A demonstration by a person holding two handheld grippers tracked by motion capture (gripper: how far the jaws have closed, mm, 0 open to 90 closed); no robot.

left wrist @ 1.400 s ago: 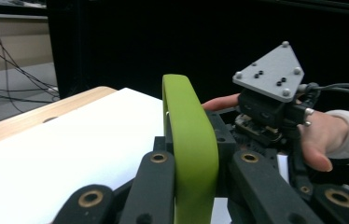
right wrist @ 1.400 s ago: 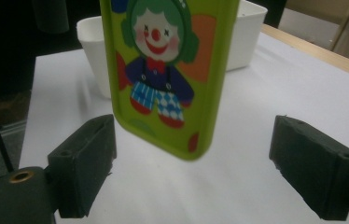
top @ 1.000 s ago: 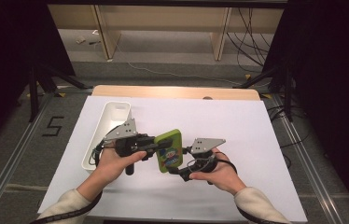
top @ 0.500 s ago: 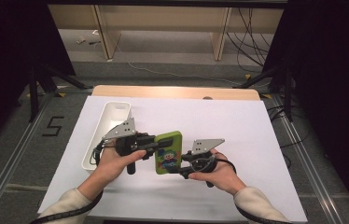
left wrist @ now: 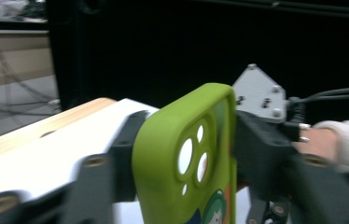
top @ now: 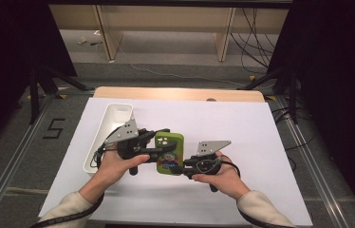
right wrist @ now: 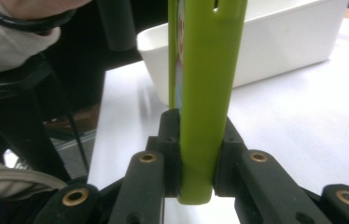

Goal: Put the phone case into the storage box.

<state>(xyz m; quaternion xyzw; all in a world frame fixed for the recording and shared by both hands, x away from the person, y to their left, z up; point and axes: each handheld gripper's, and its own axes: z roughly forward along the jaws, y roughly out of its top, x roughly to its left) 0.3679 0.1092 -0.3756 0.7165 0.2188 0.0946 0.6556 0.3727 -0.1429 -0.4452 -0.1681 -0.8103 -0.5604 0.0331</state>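
Observation:
A green phone case [top: 168,153] with a cartoon print hangs above the table between both grippers. My right gripper [top: 182,167] has just been closing, and its jaws now pinch the case's lower edge. In the right gripper view the case [right wrist: 205,93] stands on edge, clamped from both sides by the right gripper [right wrist: 196,158]. My left gripper [top: 159,142] has just been opening. Its jaws now stand apart on either side of the case's camera end [left wrist: 182,158], which is still between them.
A long white tray [top: 111,124] lies at the left of the white sheet [top: 242,123], just beyond my left hand. In the right gripper view the tray [right wrist: 275,51] stands behind the case. Past the table's wooden far edge [top: 180,93] is floor with cables.
The left gripper's jaws have spread off the case. The right gripper's jaws have shut on its lower edge. The case has turned from slanted to nearly straight; both hands stayed in place.

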